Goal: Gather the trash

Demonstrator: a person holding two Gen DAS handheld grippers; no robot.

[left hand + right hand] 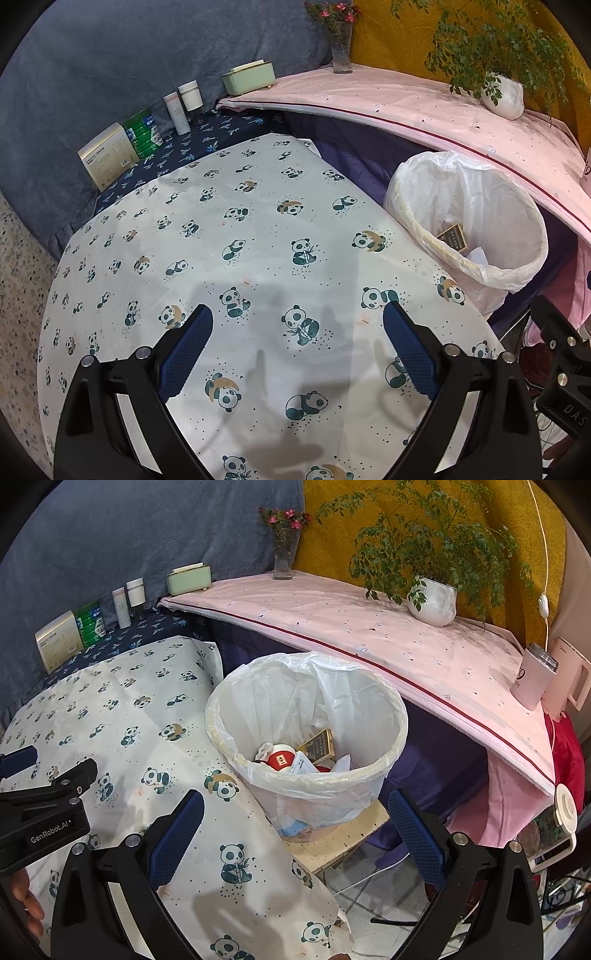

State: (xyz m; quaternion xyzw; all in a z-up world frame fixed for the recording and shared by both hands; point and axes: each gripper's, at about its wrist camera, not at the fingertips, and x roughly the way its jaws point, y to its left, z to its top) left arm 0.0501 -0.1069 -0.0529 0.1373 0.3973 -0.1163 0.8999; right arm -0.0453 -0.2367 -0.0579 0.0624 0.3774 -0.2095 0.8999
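A trash bin lined with a clear bag [306, 734] stands beside the panda-print table [122, 716]; it also shows at the right of the left wrist view [469, 221]. Inside lie a dark gold-edged box [318, 744], a red and white cup [280, 758] and papers [306, 766]. My right gripper [295, 834] is open and empty, above the table's edge just in front of the bin. My left gripper [297, 347] is open and empty over the panda cloth [240, 229]. The left gripper's body shows at the left of the right wrist view [44, 812].
At the table's far edge stand a beige box [107, 155], a green pack [142, 131], two white bottles [184, 103] and a green tissue box [249, 77]. A pink-covered shelf [369, 635] holds a flower vase [284, 554], a potted plant [432, 602], a mug [532, 675] and a kettle [565, 679].
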